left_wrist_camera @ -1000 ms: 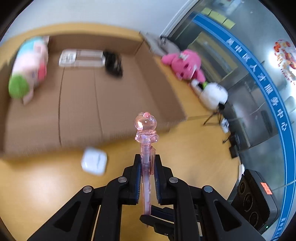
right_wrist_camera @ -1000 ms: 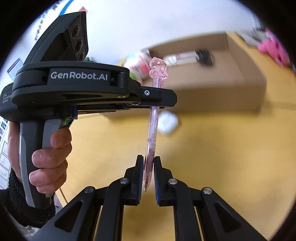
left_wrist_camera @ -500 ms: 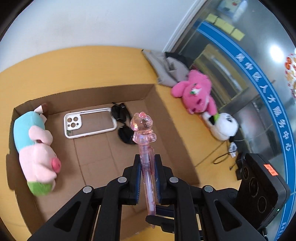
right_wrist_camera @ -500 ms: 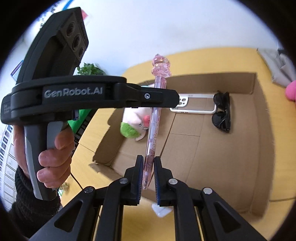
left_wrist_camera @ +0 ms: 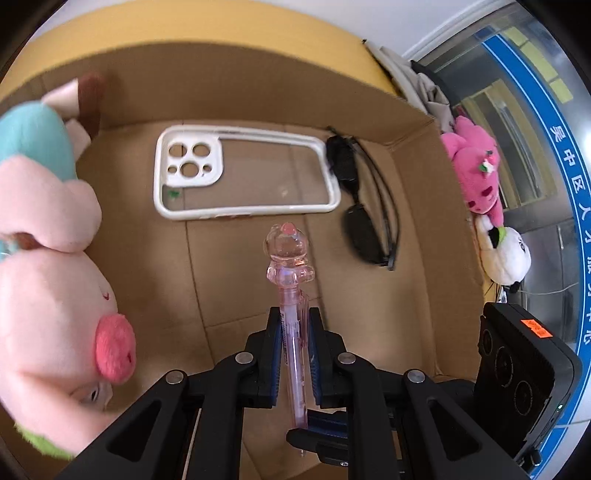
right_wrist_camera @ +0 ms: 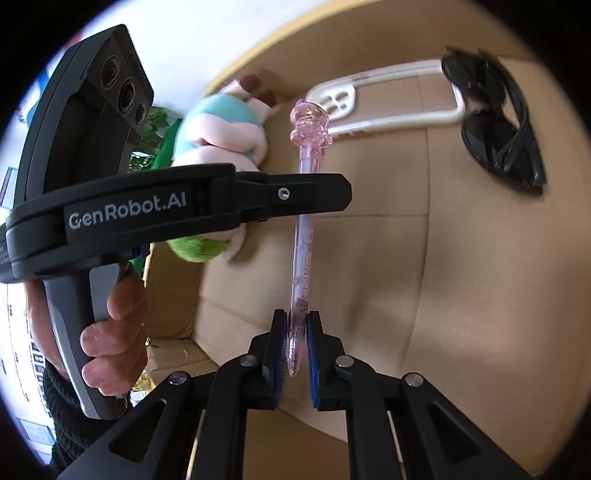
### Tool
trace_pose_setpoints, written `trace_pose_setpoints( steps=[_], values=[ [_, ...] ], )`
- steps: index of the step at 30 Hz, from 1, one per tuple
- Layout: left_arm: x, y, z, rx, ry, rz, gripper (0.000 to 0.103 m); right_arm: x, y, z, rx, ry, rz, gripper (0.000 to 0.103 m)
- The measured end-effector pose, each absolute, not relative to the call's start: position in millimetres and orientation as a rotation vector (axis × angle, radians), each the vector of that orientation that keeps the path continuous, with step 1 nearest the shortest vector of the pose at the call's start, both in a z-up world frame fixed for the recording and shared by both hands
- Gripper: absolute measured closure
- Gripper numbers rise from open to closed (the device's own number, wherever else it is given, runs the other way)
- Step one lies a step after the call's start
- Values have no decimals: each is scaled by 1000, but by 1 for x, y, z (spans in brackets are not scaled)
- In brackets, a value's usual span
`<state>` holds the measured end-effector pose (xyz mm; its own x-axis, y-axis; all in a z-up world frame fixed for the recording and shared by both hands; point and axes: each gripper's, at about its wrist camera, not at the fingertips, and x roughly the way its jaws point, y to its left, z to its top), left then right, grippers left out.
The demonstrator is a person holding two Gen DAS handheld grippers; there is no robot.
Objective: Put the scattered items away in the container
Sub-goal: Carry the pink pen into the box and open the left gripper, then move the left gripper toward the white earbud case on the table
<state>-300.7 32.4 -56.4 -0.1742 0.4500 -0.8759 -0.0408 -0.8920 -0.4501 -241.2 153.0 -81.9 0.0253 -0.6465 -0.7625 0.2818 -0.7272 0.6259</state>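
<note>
Cardboard box (left_wrist_camera: 258,92) on yellow tbl (left_wrist_camera: 221,29)

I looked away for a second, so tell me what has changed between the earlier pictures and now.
Both claws carried the pink pen from over the yellow table to above the cardboard box and lower, so its floor now fills both views. Nothing was let go: the left claw and right claw stay shut on the pen. The pig plush, phone case and sunglasses lie where they were.
</note>
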Motion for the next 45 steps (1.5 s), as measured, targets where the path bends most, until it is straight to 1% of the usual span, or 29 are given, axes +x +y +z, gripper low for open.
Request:
trace_pose_setpoints(
  steps=[6,9,15,17,19,20,21,22,23,24,25,28,30,31,32,33,34,36,38,39,41,42,45],
  values=[
    [-303,36,-73,-1813,-446,2118,91,-244,148,-99,1714,-396,-1745,94],
    [-304,36,-79,-1829,-462,2109,91,-244,146,-100,1730,-374,-1752,93],
    [-304,37,-79,-1819,-461,2116,90,-242,145,-101,1747,-356,-1770,93],
    [-304,38,-78,-1813,-444,2125,90,-241,143,-100,1740,-341,-1777,92],
    [-303,40,-76,-1807,-420,2139,88,-239,142,-99,1740,-335,-1783,90],
    [-303,39,-75,-1803,-420,2143,80,-239,142,-99,1742,-333,-1785,90],
    [-302,39,-74,-1794,-429,2147,66,-238,143,-100,1746,-337,-1787,90],
    [-301,39,-72,-1782,-436,2158,58,-238,143,-100,1746,-339,-1790,90],
    [-300,39,-69,-1768,-434,2176,44,-237,144,-99,1747,-337,-1796,90],
    [-300,40,-66,-1754,-432,2189,39,-236,144,-99,1747,-335,-1800,89],
    [-300,41,-64,-1745,-434,2193,39,-235,144,-98,1746,-334,-1803,88],
    [-297,41,-56,-1734,-433,2208,39,-232,147,-93,1737,-324,-1824,78],
    [-292,38,-46,-1710,-416,2231,39,-228,150,-85,1719,-314,-1854,62],
    [-287,37,-39,-1691,-403,2248,39,-226,151,-81,1709,-301,-1871,57],
    [-282,35,-30,-1667,-389,2268,39,-223,152,-74,1688,-265,-1907,50],
    [-275,33,-20,-1634,-374,2295,36,-216,154,-61,1647,-193,-1973,41],
    [-266,30,-8,-1589,-360,2334,33,-209,156,-49,1603,-149,-2026,37],
    [-246,24,16,-1491,-331,2414,21,-195,166,-29,1497,-103,-2115,28],
    [-220,19,41,-1385,-285,2499,14,-185,176,-10,1379,-24,-2198,25],
    [-204,18,53,-1329,-254,2543,8,-174,179,-1,1308,19,-2250,25],
    [-172,15,72,-1231,-207,2617,0,-147,186,15,1186,68,-2326,24],
    [-159,12,78,-1199,-196,2639,0,-132,192,29,1123,88,-2344,24],
    [-114,4,81,-1165,-210,2669,0,-88,206,26,1028,79,-2316,24]
  ],
)
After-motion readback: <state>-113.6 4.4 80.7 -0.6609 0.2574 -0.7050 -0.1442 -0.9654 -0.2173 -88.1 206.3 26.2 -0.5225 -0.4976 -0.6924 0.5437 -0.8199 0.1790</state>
